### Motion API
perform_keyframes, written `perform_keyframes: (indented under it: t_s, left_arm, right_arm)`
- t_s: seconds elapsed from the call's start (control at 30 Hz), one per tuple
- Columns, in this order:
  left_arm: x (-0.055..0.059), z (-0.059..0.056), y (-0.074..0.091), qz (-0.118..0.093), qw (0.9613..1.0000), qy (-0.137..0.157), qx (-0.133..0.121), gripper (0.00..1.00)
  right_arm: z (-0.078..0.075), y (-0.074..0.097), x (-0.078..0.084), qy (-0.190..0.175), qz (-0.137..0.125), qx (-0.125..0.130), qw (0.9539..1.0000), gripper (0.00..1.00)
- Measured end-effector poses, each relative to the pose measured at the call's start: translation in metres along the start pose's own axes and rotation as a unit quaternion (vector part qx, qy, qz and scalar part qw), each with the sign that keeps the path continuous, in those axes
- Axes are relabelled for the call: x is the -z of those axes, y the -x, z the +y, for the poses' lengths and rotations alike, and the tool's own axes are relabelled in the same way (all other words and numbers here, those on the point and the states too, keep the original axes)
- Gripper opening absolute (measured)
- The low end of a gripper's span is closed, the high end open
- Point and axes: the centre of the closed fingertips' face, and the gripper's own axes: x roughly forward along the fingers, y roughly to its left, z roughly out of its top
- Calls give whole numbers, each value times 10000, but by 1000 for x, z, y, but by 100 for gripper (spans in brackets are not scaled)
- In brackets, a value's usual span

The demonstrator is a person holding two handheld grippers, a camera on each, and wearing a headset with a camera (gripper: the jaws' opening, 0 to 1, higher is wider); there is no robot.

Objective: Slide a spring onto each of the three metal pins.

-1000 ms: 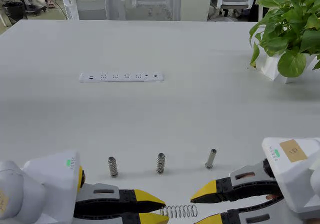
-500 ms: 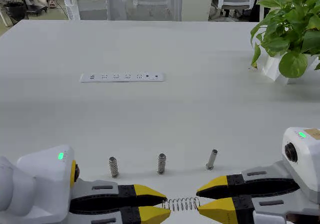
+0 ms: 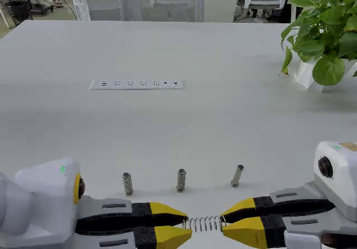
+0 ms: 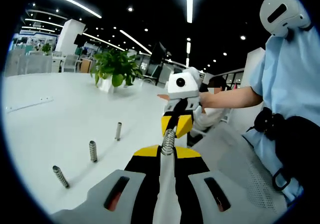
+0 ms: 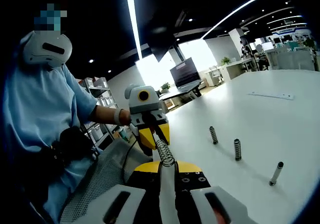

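A loose spring (image 3: pixel 204 223) spans the gap between my two grippers near the table's front edge. My left gripper (image 3: pixel 188 225) is shut on its left end and my right gripper (image 3: pixel 222 222) is shut on its right end. In the left gripper view the spring (image 4: pixel 168 141) runs from my shut jaws to the right gripper (image 4: pixel 177 126). The right gripper view has the spring (image 5: pixel 164 152) leading to the left gripper (image 5: pixel 152 136). Behind stand three pins: the left pin (image 3: pixel 128 183) and middle pin (image 3: pixel 181 180) each wear a spring, the right pin (image 3: pixel 237 175) is bare.
A white power strip (image 3: pixel 136 84) lies mid-table. A potted plant (image 3: pixel 319 37) stands at the far right. Chairs (image 3: pixel 162 3) line the far edge of the white table (image 3: pixel 223 110).
The right gripper has shut on the spring's right end; one second ago its jaws stood open. Both grippers and the spring have risen slightly.
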Motion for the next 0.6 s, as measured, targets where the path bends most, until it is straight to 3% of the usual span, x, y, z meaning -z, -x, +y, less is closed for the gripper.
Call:
perform_keyframes:
  t_s: [0.6]
  left_arm:
    - [-2, -2, -1, -41, 10000, -10, 70, 6]
  right_arm:
    - [9, -1, -3, -443, -154, -141, 9988, 6]
